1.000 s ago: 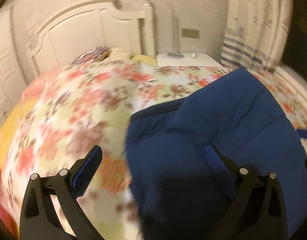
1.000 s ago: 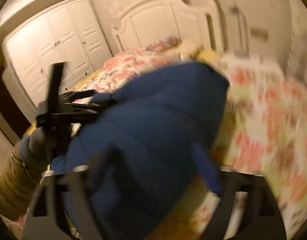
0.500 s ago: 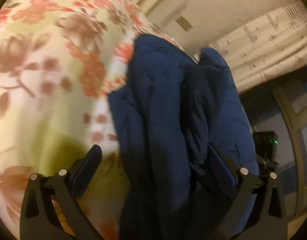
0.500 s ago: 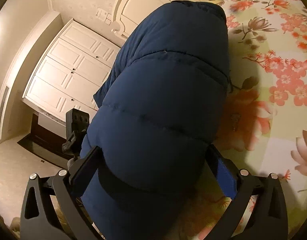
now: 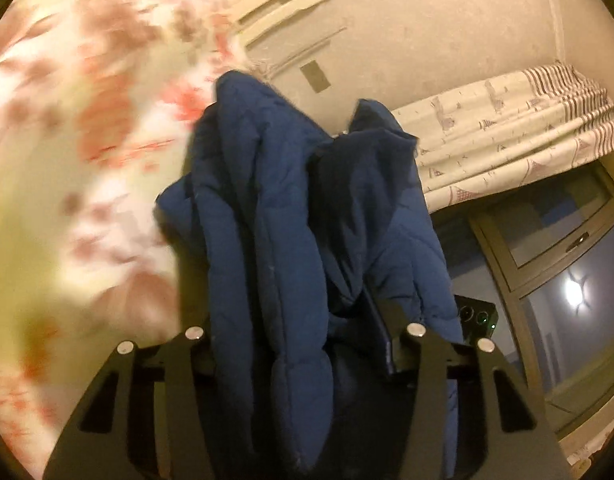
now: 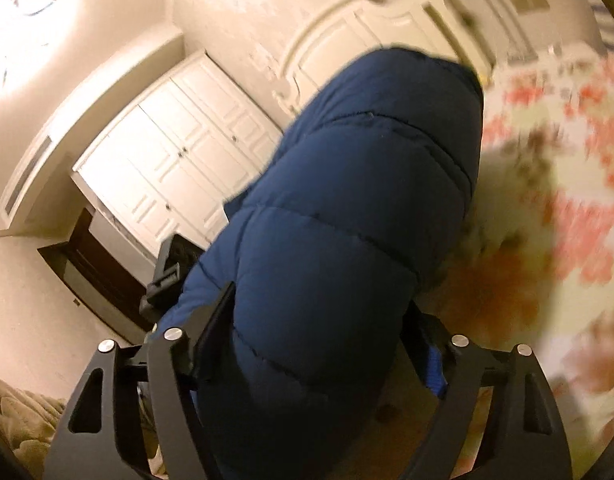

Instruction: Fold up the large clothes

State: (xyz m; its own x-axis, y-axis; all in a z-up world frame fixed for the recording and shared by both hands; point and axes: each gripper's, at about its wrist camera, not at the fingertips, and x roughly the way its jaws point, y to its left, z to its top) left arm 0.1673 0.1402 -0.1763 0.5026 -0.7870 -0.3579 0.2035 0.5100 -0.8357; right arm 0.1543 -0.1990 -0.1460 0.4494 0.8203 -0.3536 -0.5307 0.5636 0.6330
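A dark blue quilted puffer jacket (image 5: 267,216) hangs bunched between both grippers, lifted beside the floral bed. My left gripper (image 5: 299,344) is shut on a thick fold of the jacket; its left finger is hidden behind the fabric. My right gripper (image 6: 319,332) is shut on the jacket's padded body (image 6: 347,208), the fabric bulging out between the fingers. The right gripper also shows in the left wrist view (image 5: 477,316), behind the jacket; the left gripper shows in the right wrist view (image 6: 167,276).
The bed with a floral cover (image 5: 79,128) lies beside the jacket, also in the right wrist view (image 6: 555,184). A white headboard (image 6: 347,40), white wardrobe (image 6: 175,160), curtain (image 5: 515,120) and dark window (image 5: 567,280) surround it.
Both grippers have closed tighter on the jacket and lifted and tilted it; the views have swung and the bed is motion-blurred.
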